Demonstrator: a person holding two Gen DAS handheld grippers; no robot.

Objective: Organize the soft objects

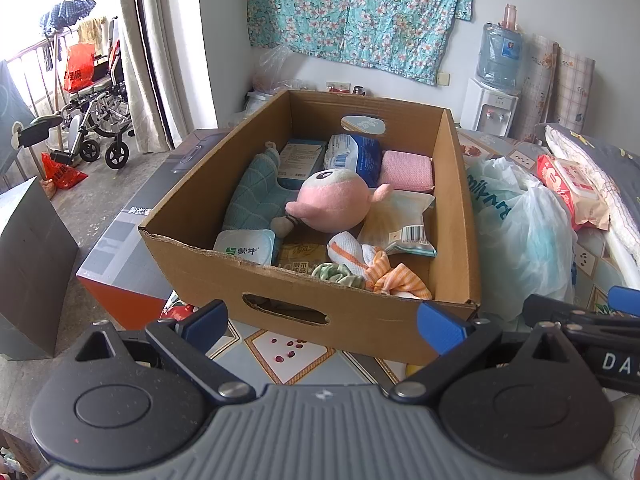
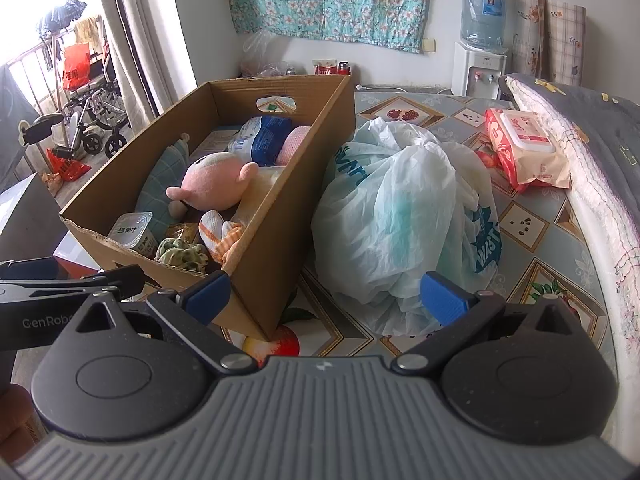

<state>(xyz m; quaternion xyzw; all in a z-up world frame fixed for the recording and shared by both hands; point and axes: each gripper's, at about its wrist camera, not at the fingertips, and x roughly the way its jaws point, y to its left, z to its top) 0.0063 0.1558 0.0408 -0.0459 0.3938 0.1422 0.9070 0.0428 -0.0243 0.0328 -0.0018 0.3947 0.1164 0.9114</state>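
A cardboard box stands on the patterned bed cover; it also shows in the right wrist view. Inside lie a pink plush toy, a teal cushion, a pink sponge-like pad, orange-striped cloths, a green scrunched cloth and several packets. My left gripper is open and empty, just in front of the box's near wall. My right gripper is open and empty, in front of a white plastic bag beside the box.
The plastic bag lies right of the box. A red wet-wipes pack and a folded quilt lie at the right. A grey and orange carton stands left of the box. A water dispenser stands at the back wall.
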